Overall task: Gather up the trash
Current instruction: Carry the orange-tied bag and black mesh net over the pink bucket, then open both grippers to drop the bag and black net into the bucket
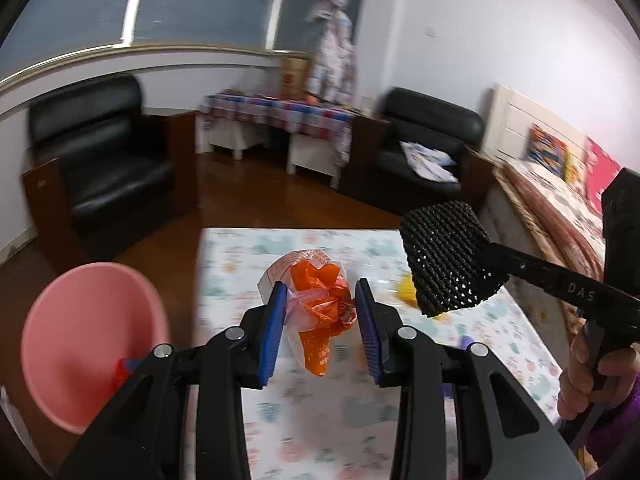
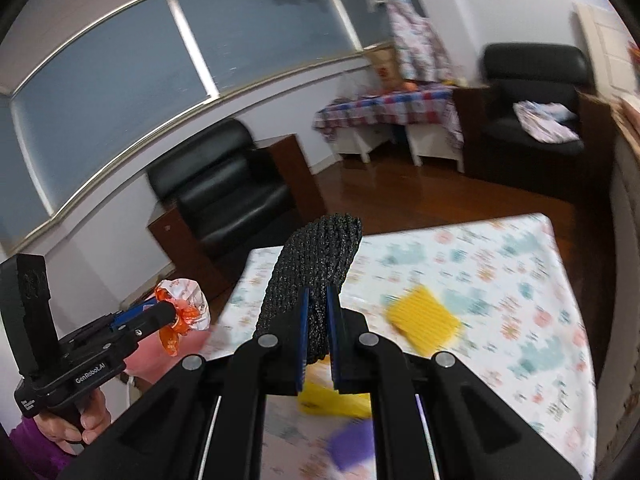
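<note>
Between the blue pads of my left gripper (image 1: 321,322) hung the orange-and-white wrapper (image 1: 316,300), a crumpled wad with a loose orange tail drooping below the pads. From my right wrist view the jaws looked clamped on its twisted middle, with the wad held up off the table. My right gripper (image 2: 318,330) was closed on a piece of black foam mesh (image 2: 316,264), which stood up out of the narrow slot between its pads and curled over at the top.

Off to the left, below my left gripper, sat the pink bin (image 1: 92,344), tilted in the view, with something red and blue already at its bottom. I judged it the place for both pieces.

Behind them lay the table under its flowered cloth (image 2: 500,280), and on it a yellow ribbed pad (image 2: 424,320), another yellow piece (image 2: 320,400) just under my right jaws, and a purple scrap (image 2: 352,444), all of them blurred.

What worried me was the wrapper: the jaws pinched only thin, slippery film, so a quick swing toward the bin could let it slide out and land on the floor. The mesh was light and springy; released too high or off-centre, it could bounce off the rim.
</note>
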A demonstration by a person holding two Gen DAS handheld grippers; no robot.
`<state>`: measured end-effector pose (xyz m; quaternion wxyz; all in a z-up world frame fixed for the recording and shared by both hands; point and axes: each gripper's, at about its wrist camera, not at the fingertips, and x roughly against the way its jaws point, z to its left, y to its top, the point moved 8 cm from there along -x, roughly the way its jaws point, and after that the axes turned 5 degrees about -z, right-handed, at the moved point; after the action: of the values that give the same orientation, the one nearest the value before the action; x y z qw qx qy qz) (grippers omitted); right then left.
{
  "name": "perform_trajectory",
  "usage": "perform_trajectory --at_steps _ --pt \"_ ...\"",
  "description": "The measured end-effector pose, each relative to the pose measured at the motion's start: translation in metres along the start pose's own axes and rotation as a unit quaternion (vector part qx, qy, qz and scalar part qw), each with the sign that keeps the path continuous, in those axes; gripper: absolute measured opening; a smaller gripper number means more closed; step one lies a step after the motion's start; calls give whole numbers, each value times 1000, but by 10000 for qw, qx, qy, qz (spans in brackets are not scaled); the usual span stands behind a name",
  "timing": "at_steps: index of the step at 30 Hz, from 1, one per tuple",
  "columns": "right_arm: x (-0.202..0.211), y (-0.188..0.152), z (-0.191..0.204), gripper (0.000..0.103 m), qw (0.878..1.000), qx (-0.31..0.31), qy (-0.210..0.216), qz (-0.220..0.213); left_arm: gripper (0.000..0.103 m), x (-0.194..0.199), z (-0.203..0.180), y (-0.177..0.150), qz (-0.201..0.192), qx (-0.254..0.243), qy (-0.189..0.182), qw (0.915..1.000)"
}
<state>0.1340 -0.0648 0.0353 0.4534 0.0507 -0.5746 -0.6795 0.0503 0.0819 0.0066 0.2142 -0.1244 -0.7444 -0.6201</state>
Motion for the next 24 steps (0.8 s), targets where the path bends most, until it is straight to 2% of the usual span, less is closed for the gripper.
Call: perform_trajectory --at_steps 8,14,18,24 --pt "-55 -1 112 8 9936 794 766 252 35 41 92 0 -247 441 998 9937" --pt "-98 -18 188 8 9834 1259 1175 569 35 53 143 -14 -175 700 1508 9859" --pt "-126 -34 225 8 9767 1549 1268 771 35 53 167 -29 -30 930 1651 9819" --pt "-156 -53 250 9 9719 1692 1278 1026 37 55 200 -45 168 1319 1786 9749"
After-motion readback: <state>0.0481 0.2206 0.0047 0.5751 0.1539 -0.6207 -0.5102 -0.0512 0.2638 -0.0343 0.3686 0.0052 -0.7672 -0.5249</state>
